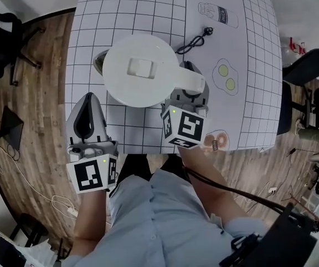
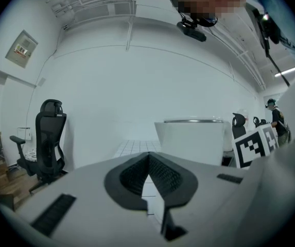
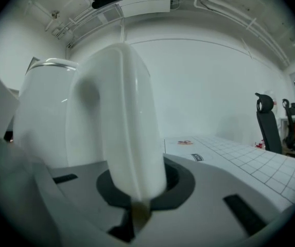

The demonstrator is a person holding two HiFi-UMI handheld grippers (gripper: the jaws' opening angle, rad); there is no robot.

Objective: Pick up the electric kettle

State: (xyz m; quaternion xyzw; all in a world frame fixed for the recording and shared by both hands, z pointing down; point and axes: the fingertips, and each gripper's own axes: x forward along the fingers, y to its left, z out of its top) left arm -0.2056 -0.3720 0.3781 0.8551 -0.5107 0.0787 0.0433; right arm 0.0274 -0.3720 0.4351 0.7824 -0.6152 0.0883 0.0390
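Note:
The white electric kettle (image 1: 140, 70) stands on the gridded mat, seen from above with its round lid and a handle (image 1: 190, 81) pointing right. My right gripper (image 1: 188, 92) is shut on that handle; in the right gripper view the handle (image 3: 129, 127) fills the space between the jaws, with the kettle body (image 3: 44, 112) to its left. My left gripper (image 1: 88, 100) hovers at the table's front left, a short way from the kettle, shut with nothing in it. In the left gripper view the kettle (image 2: 191, 138) stands ahead and to the right of the closed jaws (image 2: 148, 156).
A black power cord (image 1: 192, 40) lies behind the kettle on the mat (image 1: 126, 15). Printed pictures of eggs (image 1: 226, 77) and a bottle (image 1: 217, 14) mark the mat's right side. Office chairs (image 1: 3, 32) (image 1: 309, 65) stand on the wooden floor at both sides.

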